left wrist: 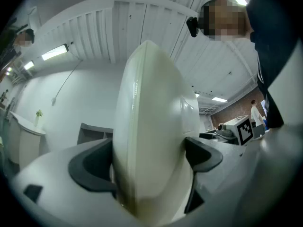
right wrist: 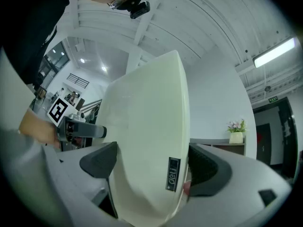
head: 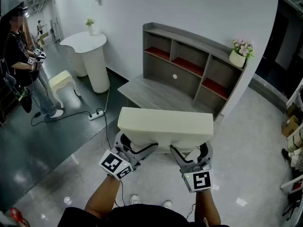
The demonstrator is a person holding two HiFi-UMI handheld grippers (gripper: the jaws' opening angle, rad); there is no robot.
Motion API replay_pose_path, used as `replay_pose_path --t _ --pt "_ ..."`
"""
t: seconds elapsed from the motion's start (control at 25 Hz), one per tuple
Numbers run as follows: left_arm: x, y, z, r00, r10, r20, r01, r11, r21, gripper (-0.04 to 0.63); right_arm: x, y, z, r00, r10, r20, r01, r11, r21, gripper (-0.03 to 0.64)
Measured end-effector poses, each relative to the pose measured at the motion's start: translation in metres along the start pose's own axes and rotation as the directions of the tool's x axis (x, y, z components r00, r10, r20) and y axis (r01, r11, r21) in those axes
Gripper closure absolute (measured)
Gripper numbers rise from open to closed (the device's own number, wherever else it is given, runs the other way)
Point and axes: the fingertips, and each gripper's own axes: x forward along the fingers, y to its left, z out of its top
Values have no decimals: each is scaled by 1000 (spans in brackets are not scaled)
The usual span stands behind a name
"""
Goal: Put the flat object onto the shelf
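Note:
The flat object (head: 165, 126) is a cream, box-like slab held level in front of me, above the floor. My left gripper (head: 136, 149) is shut on its near left edge and my right gripper (head: 188, 154) is shut on its near right edge. In the left gripper view the flat object (left wrist: 151, 126) fills the gap between the dark pads (left wrist: 92, 167). In the right gripper view the flat object (right wrist: 147, 136), with a small dark label, is clamped between the jaws. The grey shelf (head: 189, 65), with red-lined compartments, stands against the white wall beyond the slab.
A low grey platform (head: 151, 94) juts from the shelf's foot. A flower pot (head: 238, 56) sits on the shelf's right end. To the left are a white round table (head: 92, 56), a cream stool (head: 61, 82), a power strip (head: 97, 113) and a standing person (head: 19, 56). Cardboard boxes (head: 291, 124) lie at the right.

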Motion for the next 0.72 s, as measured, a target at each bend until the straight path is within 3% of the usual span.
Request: replay_pose_path --t 0.72 --pt "-28 34 16 999 -22 24 21 1000 12 124 24 36 17 998 -16 53 15 1000 14 138"
